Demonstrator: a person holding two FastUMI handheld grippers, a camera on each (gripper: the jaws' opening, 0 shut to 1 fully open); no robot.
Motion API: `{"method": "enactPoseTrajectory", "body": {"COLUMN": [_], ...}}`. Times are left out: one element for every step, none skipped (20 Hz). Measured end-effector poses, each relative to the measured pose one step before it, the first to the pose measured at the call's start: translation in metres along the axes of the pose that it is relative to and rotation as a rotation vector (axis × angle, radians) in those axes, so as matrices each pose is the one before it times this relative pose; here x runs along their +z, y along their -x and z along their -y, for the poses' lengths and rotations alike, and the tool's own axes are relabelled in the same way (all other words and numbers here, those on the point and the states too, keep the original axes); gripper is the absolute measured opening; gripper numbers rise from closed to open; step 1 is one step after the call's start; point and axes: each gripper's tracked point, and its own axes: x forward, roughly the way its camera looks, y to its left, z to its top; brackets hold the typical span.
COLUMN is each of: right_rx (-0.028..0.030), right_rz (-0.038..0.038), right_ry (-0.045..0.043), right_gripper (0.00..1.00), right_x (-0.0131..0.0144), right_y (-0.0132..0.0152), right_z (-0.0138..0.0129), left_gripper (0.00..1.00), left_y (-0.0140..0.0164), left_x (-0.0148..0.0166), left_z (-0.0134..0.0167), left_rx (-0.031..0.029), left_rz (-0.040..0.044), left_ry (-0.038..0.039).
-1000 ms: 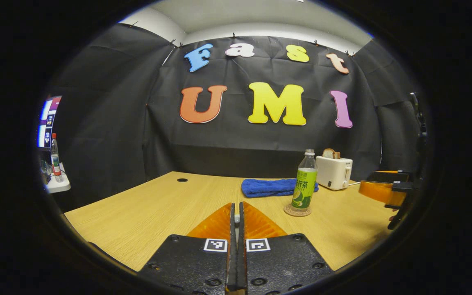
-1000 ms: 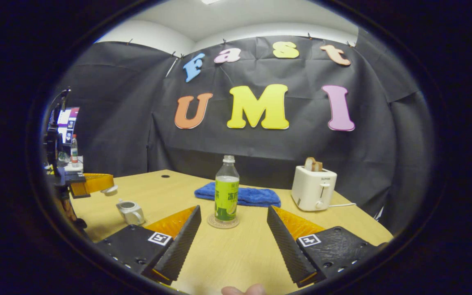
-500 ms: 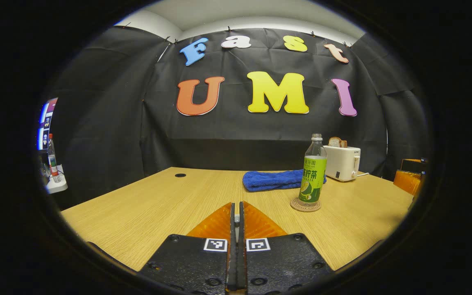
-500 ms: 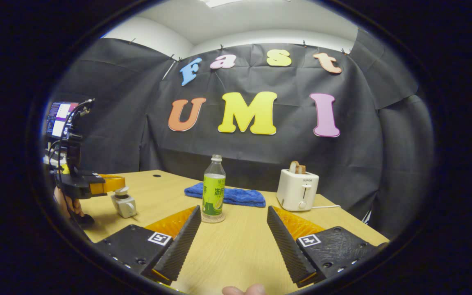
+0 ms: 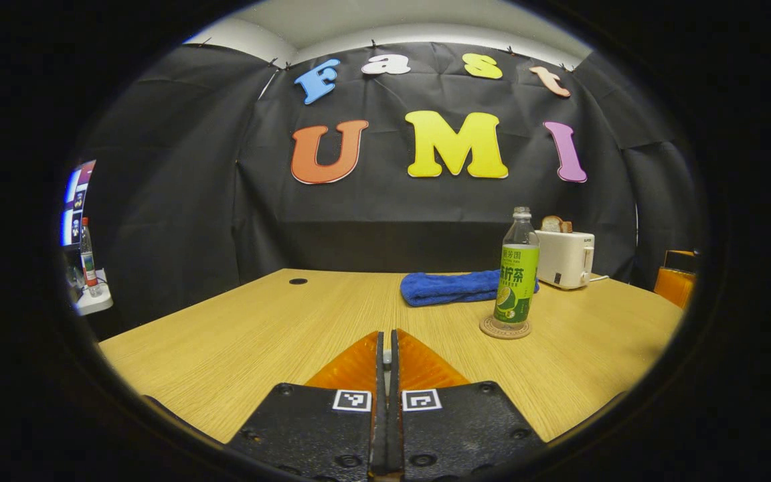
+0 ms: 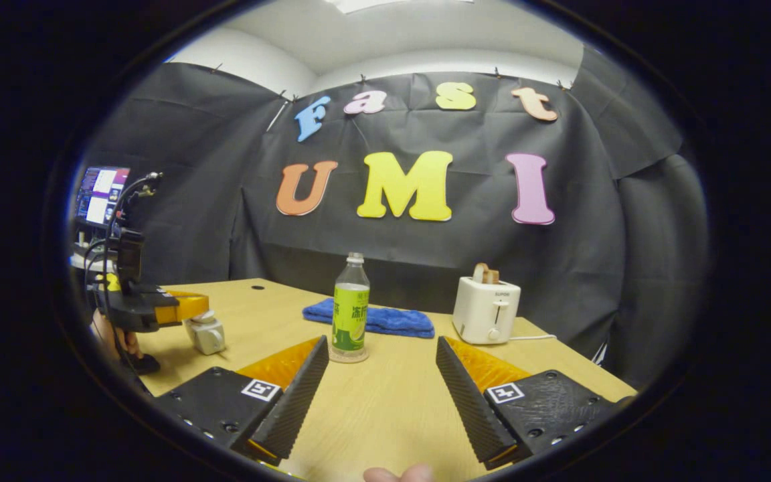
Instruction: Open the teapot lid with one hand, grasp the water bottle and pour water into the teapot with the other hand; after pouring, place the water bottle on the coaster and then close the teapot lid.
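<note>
1. A light wooden table (image 5: 272,328) fills the booth floor, backed by black cloth walls under a white ceiling. On the far side of the table lie a folded blue towel (image 5: 449,288) and, to its right, a white toaster (image 6: 486,310) with bread in its slot.
2. In the left gripper view, the left gripper (image 5: 387,348) has its fingers pressed together. In the right gripper view, the left gripper (image 6: 188,306) sits at the left on top of the small white teapot (image 6: 206,333); the teapot lid (image 6: 203,317) is directly under its fingertips. Whether the fingers pinch the lid's knob I cannot tell.
3. The right gripper (image 6: 381,375) is spread wide and holds nothing, low over the near table; a fingertip of the holding hand (image 6: 399,474) peeks in at the bottom edge.
4. The water bottle (image 6: 351,315) stands upright, long axis vertical, neck up and uncapped as far as can be seen, on a round coaster (image 5: 504,328) mid-table, just in front of the towel and beyond the open right fingers, apart from them.
</note>
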Motion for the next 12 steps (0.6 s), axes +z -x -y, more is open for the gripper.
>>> {"method": "enactPoseTrajectory", "body": {"right_rx": [0.00119,0.00343,-0.00147,-0.00061,-0.00508,-0.00286,-0.00418,-0.00931,-0.01238,-0.01494,-0.01401,-0.02022], "right_rz": [-0.00096,0.00088,0.00133,0.00252,0.00162,-0.00005,0.00103,-0.00024,-0.00027,-0.00221,-0.00095,0.00077], "right_ry": [-0.00327,-0.00258,0.00009,0.00166,-0.00018,-0.00426,-0.00776,-0.00869,-0.01147,-0.01114,-0.01009,-0.01143], "right_gripper": [0.96,0.96,0.99,0.96,0.96,0.96,0.96,0.96,0.96,0.96,0.99,0.99], "right_x": [-0.00017,0.00016,0.00117,-0.00008,0.00073,-0.00034,0.00067,-0.00040,0.00066,0.00031,0.00161,0.00253], "right_y": [0.00036,0.00078,0.00041,0.00052,0.00050,0.00086,0.00090,0.00082,0.00101,0.00100,0.00007,0.00068], "right_z": [-0.00042,-0.00074,-0.00069,0.00098,0.00079,0.00089,0.00039,0.00224,0.00266,0.00314,0.00443,0.00625], "left_gripper": [0.03,0.03,0.03,0.04,0.07,0.08,0.20,0.39,0.58,0.76,0.95,0.95], "left_y": [-0.00167,-0.00045,-0.00012,0.00010,0.00098,0.00292,0.00216,0.00414,0.00578,0.00153,0.00421,0.00674], "left_x": [-0.00397,0.00167,0.00021,-0.00044,0.00053,0.00476,0.00703,0.00906,0.01012,0.00956,0.01085,0.00962], "left_z": [0.00103,0.00207,0.00005,0.00033,0.00090,-0.00166,-0.00018,0.00076,0.00309,0.00021,0.00111,0.00342], "left_rx": [-0.00872,0.00068,0.01079,0.00339,0.00380,0.01988,0.01044,-0.00009,-0.00060,0.00644,-0.00040,-0.00242], "left_rz": [-0.01104,-0.00020,-0.00317,-0.00462,-0.00325,0.00405,0.01293,0.01909,0.01793,0.01493,0.01159,0.01227], "left_ry": [0.01827,0.00192,-0.00327,0.00037,-0.00048,-0.01443,-0.01574,-0.00726,-0.00536,-0.00712,-0.00356,0.00368]}}
